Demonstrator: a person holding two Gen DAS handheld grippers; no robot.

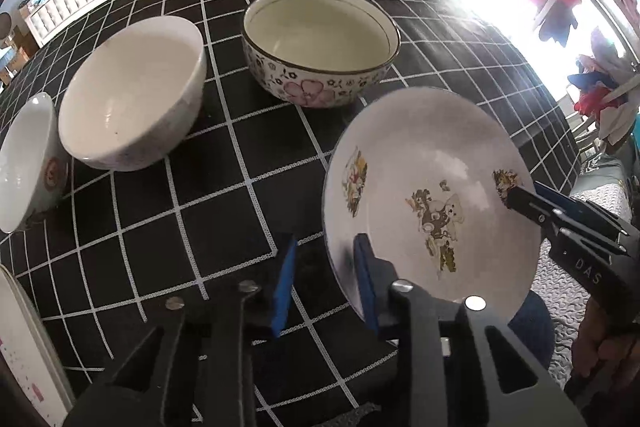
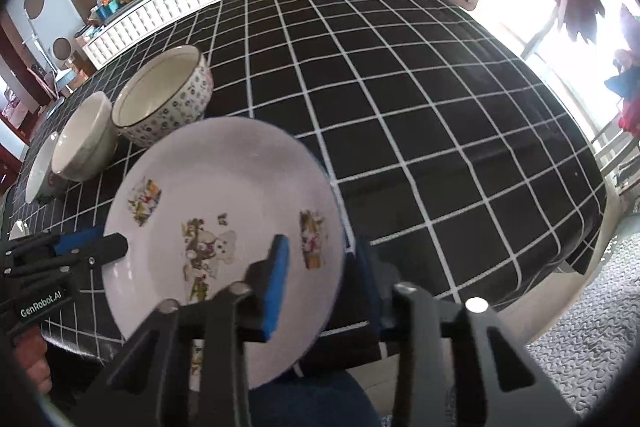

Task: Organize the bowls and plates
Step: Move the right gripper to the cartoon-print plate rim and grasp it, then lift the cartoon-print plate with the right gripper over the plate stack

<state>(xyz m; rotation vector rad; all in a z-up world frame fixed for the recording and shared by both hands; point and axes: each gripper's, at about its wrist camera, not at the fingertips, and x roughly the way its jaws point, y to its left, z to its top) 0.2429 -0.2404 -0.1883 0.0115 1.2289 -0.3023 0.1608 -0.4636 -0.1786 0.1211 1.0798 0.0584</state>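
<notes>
Your right gripper (image 2: 320, 291) clamps the white cartoon-print plate's (image 2: 224, 227) right rim, tilted off the near surface edge; left gripper (image 1: 324, 287) w/ fingers apart beside it; bowls wait far-left.

So the white ceramic plate with cartoon bear prints (image 1: 432, 195) sits tilted at about 4 o'clock, pinched at its 3 o'clock rim by the right gripper (image 1: 516, 197). The left gripper (image 1: 324, 287) is at 6 o'clock, jaws apart, its right blue pad against the plate's lower edge. On the black grid tablecloth (image 1: 240, 167): flower-patterned bowl (image 1: 320, 47) at 12, plain white bowl (image 1: 132, 95) at 10, small white bowl (image 1: 28, 163) at 9.
</notes>
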